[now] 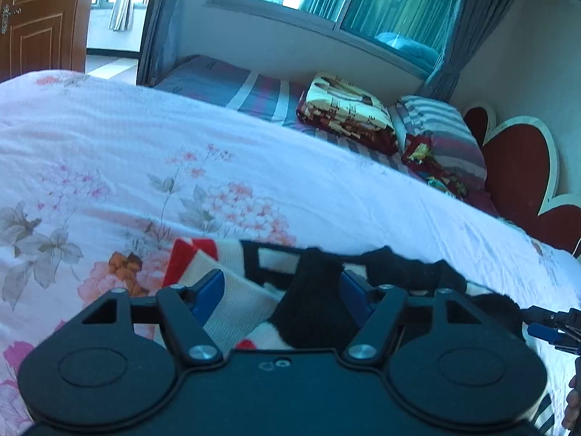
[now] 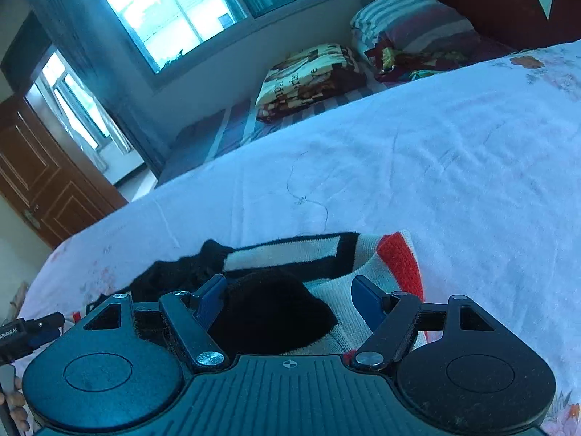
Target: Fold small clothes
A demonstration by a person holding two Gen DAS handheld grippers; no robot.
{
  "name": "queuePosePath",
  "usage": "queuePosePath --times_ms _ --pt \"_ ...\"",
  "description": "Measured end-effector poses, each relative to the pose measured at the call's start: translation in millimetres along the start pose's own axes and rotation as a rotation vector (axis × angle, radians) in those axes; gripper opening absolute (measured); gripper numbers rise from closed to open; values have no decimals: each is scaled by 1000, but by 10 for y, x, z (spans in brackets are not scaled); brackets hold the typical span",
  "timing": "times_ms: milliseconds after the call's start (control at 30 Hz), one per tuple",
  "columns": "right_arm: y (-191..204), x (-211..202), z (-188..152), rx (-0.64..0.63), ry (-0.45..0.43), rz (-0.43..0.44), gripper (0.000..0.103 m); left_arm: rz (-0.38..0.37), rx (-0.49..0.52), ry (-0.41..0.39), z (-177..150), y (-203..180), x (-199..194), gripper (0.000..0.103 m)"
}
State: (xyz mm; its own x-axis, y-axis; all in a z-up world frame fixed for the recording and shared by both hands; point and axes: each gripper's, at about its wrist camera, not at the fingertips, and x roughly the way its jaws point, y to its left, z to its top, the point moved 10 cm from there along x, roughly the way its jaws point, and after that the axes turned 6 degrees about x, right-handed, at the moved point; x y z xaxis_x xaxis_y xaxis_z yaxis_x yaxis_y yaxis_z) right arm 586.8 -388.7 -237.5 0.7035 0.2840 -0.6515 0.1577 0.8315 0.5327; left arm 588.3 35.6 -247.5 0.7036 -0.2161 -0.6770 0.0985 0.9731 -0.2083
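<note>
A small knitted sweater [image 1: 236, 305], cream with black and red bands, lies bunched on the floral bed cover [image 1: 254, 145]. My left gripper [image 1: 281, 290] hovers right over it. Its blue fingers [image 1: 208, 290] stand apart, with a black fold of the knit rising between them, and the pads are not pressing it. In the right wrist view the same sweater [image 2: 283, 254] lies under my right gripper [image 2: 290, 296], also open, with a black hump of fabric beside its left finger [image 2: 212, 298]. Each gripper shows at the edge of the other's view.
Beyond the cover lie a folded patterned blanket [image 1: 345, 109] and a striped pillow [image 1: 439, 134] against a red heart-shaped headboard [image 1: 519, 167]. A wooden door [image 1: 40, 18] and curtained windows stand behind. A hand [image 2: 11, 399] shows at the lower left corner.
</note>
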Motion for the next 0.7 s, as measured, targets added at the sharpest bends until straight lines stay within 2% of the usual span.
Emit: queuePosePath --times_ms 33,67,100,133,200,267,367,467,500,533,567,633,700 --pt "3 43 -51 -14 9 -9 75 -2 8 15 -44 -11 35 66" --pt "11 63 -74 -31 13 -19 75 -7 18 32 -85 -27 78 60" --pt "21 89 -82 -52 12 -25 75 -20 29 49 -125 -52 118 52" --pt "37 109 -94 -76 10 -29 74 -25 35 68 -163 -71 167 40" --pt "85 120 -117 -110 10 -25 74 -10 55 62 -187 -73 194 36" --pt "114 163 -114 -120 7 -5 74 1 70 56 -206 -82 198 23" --pt "149 250 -147 -150 24 -6 74 7 82 49 -215 -79 197 12" --pt "163 215 -121 -141 0 29 74 1 64 42 -215 -56 194 9" --pt "131 264 -135 -154 18 -2 72 5 70 37 -221 -56 193 5" --pt "100 315 -137 -171 25 -36 50 9 78 33 -227 -64 195 6" --pt "75 329 -125 -177 18 -61 38 16 86 24 -227 -79 189 5" --pt "63 351 -101 -154 23 -51 10 25 87 10 -232 -108 177 5" --pt "101 374 -124 -184 34 -57 5 40 100 -1 -238 -137 172 5"
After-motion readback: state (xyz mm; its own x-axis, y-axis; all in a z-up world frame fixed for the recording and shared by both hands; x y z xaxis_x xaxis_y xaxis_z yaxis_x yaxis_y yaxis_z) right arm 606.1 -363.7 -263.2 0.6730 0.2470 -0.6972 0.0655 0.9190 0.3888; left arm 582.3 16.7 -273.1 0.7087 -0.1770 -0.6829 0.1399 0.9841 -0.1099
